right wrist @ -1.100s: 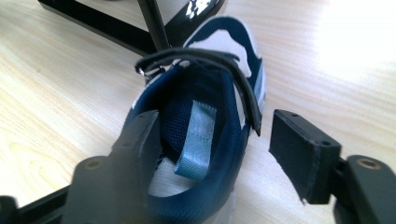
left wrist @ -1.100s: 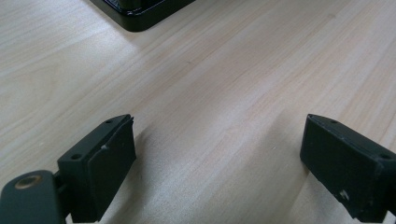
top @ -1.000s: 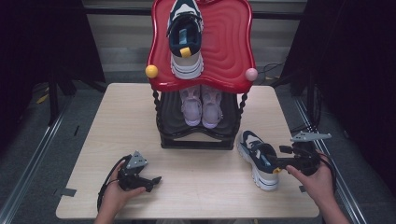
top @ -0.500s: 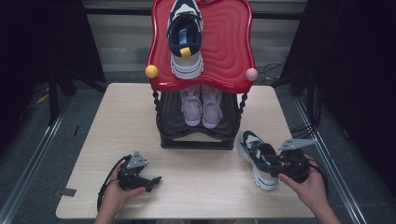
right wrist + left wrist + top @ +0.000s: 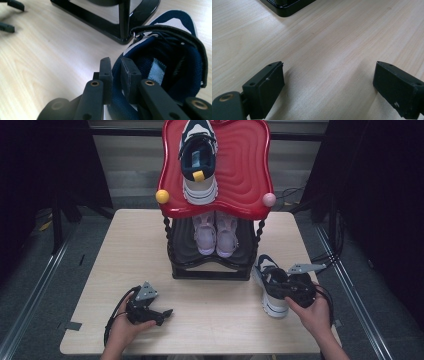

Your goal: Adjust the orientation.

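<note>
Holding shoes on two levels, the rack stands mid-table: a navy and white sneaker lies on its red top tray, a pale pink pair sits on the black shelf below. The matching navy sneaker lies on the table just right of the rack's base, near the right edge — the right gripper has just been closing and pinches its collar wall. The left gripper rests released on bare wood toward the front edge, with open tabletop around it.
</note>
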